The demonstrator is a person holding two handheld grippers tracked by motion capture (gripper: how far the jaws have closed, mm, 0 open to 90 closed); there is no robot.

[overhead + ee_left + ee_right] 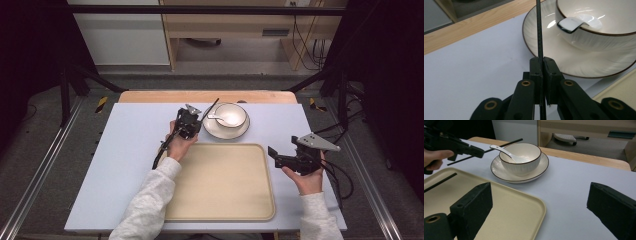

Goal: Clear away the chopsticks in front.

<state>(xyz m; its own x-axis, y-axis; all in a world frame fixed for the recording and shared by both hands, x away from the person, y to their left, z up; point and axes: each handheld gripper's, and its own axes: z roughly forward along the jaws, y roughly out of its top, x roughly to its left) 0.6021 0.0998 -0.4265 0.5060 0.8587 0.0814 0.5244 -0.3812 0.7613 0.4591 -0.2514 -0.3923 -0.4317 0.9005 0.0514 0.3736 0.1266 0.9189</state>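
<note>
Left claw (pixel 541 67) clamps thin black chopstick (pixel 538 27) — glossy ribbed bowl (pixel 599 30) beside.

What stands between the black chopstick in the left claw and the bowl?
Nothing visible. The left claw holds the chopstick beside the plate; only bare table lies before the bowl, whose spoon rests inside.

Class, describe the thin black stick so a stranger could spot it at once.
Start at the beige tray, then look just behind its far left corner. The left gripper holds a black chopstick beside the white saucer; it is the one thin, dark, straight thing among pale round crockery.
</note>
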